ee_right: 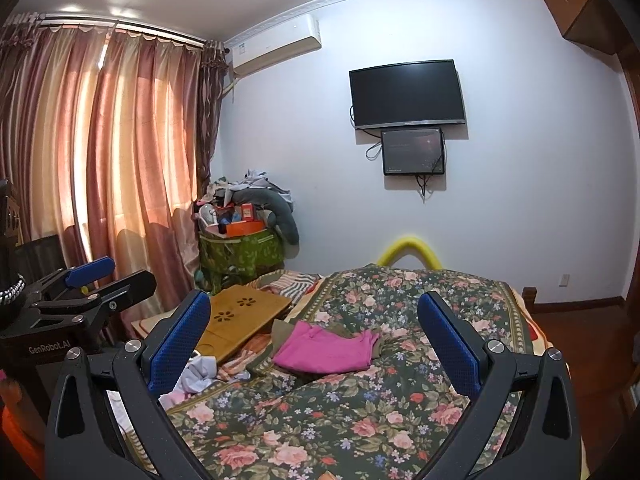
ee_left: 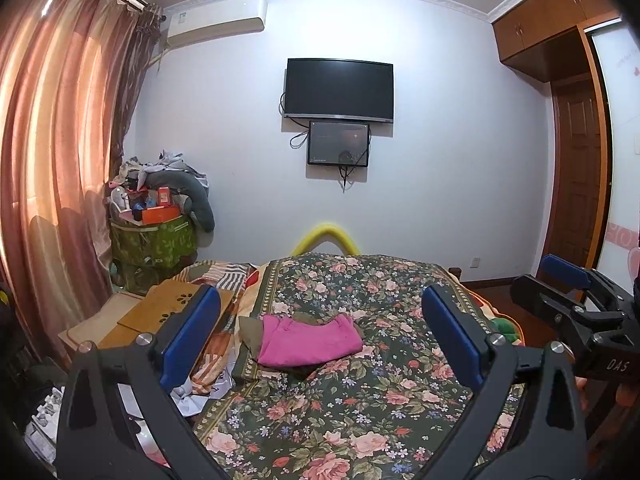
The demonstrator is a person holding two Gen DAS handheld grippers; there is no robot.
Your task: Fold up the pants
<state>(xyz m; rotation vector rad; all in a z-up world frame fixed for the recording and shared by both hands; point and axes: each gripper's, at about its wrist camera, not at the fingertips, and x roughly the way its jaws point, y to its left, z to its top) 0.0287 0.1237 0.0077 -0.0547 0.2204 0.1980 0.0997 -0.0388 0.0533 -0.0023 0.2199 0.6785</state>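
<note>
A: Pants (ee_left: 308, 342)?
B: Pink, folded in a bundle mid-bed (ee_left: 360, 412), well ahead of both claws.
A: Claws?
B: Left gripper (ee_left: 320, 344) and right gripper (ee_right: 314, 344) both spread wide, empty, held high and back. Probably clear for inspection.

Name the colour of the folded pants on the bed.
Bright pink pants, clearest in the left wrist view.

Bedroom, white wall (ee_left: 440, 200) far, TV (ee_left: 339, 90) mounted with small screen (ee_left: 338, 143) below. AC (ee_left: 218, 16) top left. Pink curtains (ee_left: 60, 140) left, backlit. Floral bed (ee_left: 360, 400) near. Cluttered green bag (ee_left: 154, 240) far left corner. Wooden wardrobe (ee_left: 560, 24) and door (ee_left: 580, 184) right.
</note>
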